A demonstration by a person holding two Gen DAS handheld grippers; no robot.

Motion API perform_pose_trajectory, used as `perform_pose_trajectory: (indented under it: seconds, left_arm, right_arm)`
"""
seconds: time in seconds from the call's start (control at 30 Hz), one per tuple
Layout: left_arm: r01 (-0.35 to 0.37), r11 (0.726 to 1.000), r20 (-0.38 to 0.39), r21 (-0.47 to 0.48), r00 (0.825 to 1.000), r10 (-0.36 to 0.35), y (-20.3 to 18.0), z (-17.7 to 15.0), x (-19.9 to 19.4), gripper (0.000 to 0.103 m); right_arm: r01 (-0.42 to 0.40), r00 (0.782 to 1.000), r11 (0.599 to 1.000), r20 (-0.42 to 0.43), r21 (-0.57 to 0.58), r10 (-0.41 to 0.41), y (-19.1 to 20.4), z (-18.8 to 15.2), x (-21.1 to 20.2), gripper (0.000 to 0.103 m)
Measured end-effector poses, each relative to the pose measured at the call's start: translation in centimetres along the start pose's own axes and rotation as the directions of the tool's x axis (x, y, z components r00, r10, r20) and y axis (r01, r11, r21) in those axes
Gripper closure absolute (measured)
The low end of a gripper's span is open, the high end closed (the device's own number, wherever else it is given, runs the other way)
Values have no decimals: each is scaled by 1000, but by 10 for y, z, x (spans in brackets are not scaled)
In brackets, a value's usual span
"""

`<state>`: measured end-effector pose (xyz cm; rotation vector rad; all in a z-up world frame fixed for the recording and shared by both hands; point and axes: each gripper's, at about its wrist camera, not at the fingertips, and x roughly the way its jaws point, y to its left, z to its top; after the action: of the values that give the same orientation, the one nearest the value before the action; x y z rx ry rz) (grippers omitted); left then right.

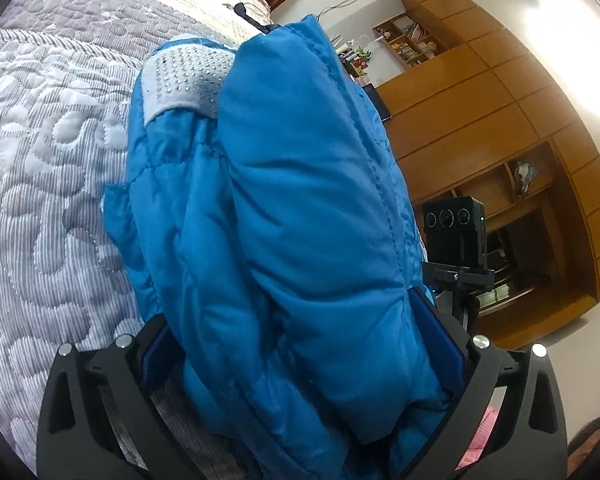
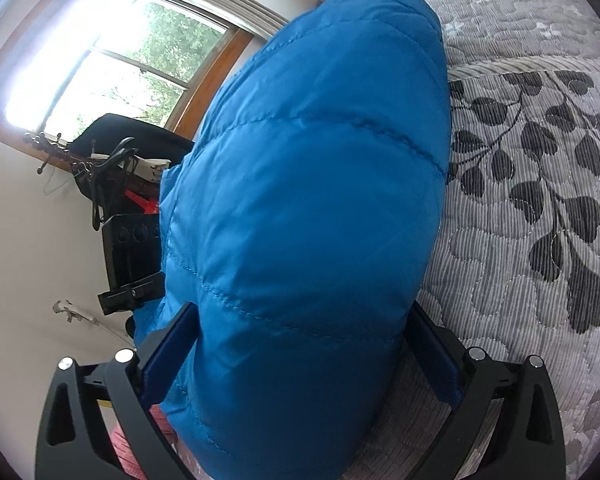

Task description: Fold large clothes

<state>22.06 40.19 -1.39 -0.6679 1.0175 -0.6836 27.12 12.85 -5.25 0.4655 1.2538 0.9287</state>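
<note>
Blue puffer jacket (image 1: 284,208) is held up off the bed, bunched thick between both tools; left gripper (image 1: 300,360) has its jaws clamped around a fat quilted roll, and right gripper (image 2: 300,360) likewise pinches a wide padded bulge (image 2: 312,184), pads pressed into fabric on each side. Jacket sits over the grey quilted bedspread (image 1: 48,184), near the bed edge as far as I can tell. Handling guess: light, very soft, springy fill, slick nylon shell, so it likely slides in the pads and puffs back open after any crease. Better hold is probably at seams or hem edges, not mid-bulk; thick grabs like these look prone to slipping. A grey studded patch (image 1: 184,80) shows on the jacket in the left view, maybe a collar or trim, cannot tell which. Around: leaf-print section of quilt (image 2: 548,184) to the right, wooden wardrobe (image 1: 500,112) with shelves beyond, a black camera on a stand (image 1: 454,232) close beside the jacket, window (image 2: 112,64) and dark clutter on a rack (image 2: 112,160) on the other side. Bed surface looks free for laying it flat; the camera stand sits near enough to snag a swinging sleeve.
</note>
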Motion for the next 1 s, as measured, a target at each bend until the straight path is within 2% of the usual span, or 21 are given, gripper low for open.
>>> perform_pose_trajectory:
  seconds: [0.07, 0.13, 0.23, 0.3, 0.37, 0.47, 0.53, 0.63, 0.67, 0.83, 1.0]
  left_arm:
    - [1, 1000, 20, 3, 1000, -1, -4, -4, 0, 8]
    - [7, 1000, 40, 3, 999, -7, -3, -7, -4, 20]
    - [7, 1000, 63, 3, 998, -7, -6, -8, -6, 29]
    - [10, 1000, 71, 7, 997, -10, -8, -8, -5, 32]
    - [6, 1000, 68, 8, 998, -7, -7, -8, -8, 33]
    - [-16, 1000, 58, 5, 998, 16, -10, -8, -17, 31]
    - [-48, 999, 51, 8, 998, 48, -11, -11, -25, 22]
    - [-81, 997, 84, 16, 993, 79, -11, -14, -45, 12]
    - [-87, 996, 86, 12, 993, 86, -7, -16, -49, 11]
    - [-52, 997, 45, -55, 997, 55, 17, -18, -46, 2]
    - [-37, 997, 30, -63, 999, 39, 26, -16, -44, 2]
  right_arm:
    - [-1, 1000, 1000, 2, 1, 1, 0, 0, 1, 3]
    - [0, 1000, 1000, 12, 0, 0, 0, 0, -1, 5]
    - [10, 999, 1000, 38, -11, -10, 5, -2, -4, 15]
    - [20, 999, 999, 49, -25, -19, 7, -5, -7, 21]
    - [18, 998, 1000, 54, -25, -17, 7, -6, -8, 22]
    - [3, 999, 1000, 53, -19, -2, 5, -6, -8, 21]
    - [-5, 999, 1000, 47, -19, 6, 2, -6, -8, 21]
    - [-13, 999, 1000, 39, -14, 14, -4, -5, -10, 19]
    - [-13, 999, 1000, 38, -14, 13, -5, -5, -10, 18]
    - [13, 999, 1000, 40, -25, -12, 2, -6, -10, 17]
    - [13, 999, 1000, 38, -23, -12, 2, -6, -11, 17]
